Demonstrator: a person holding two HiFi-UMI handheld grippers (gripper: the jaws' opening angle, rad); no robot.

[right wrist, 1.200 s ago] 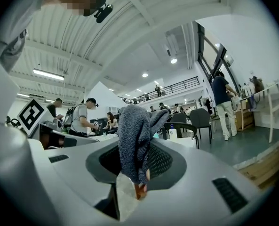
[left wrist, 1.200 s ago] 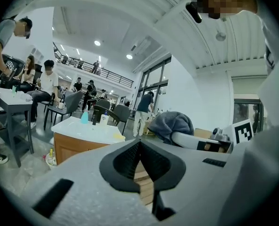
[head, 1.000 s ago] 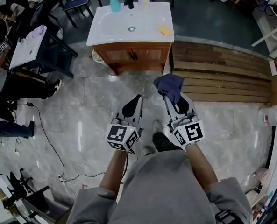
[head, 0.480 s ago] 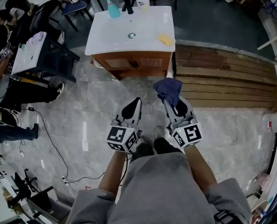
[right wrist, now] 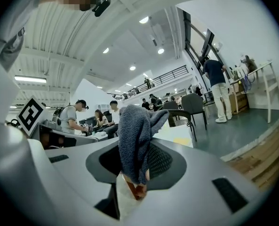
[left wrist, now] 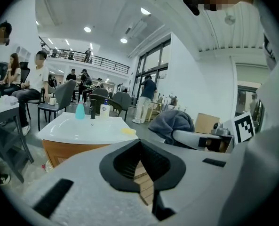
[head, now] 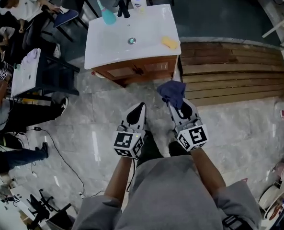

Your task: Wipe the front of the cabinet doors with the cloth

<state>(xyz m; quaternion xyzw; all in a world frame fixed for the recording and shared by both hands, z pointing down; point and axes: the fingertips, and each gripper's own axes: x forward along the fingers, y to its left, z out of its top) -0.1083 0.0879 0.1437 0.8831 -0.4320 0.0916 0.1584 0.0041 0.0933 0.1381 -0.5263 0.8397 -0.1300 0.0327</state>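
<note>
Though just a bundle overhead, cloth [head: 173,92] pinched in right tongs [right wrist: 135,173]; left tongs [left wrist: 141,166] together, empty.

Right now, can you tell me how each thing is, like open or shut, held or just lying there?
left hand-held gripper: shut, nothing in it.
right hand-held gripper: shut on the cloth.
cabinet doors: both closed.
cloth: bunched up, held, not touching the doors.
yellow sponge: lying on the sink top.
</note>
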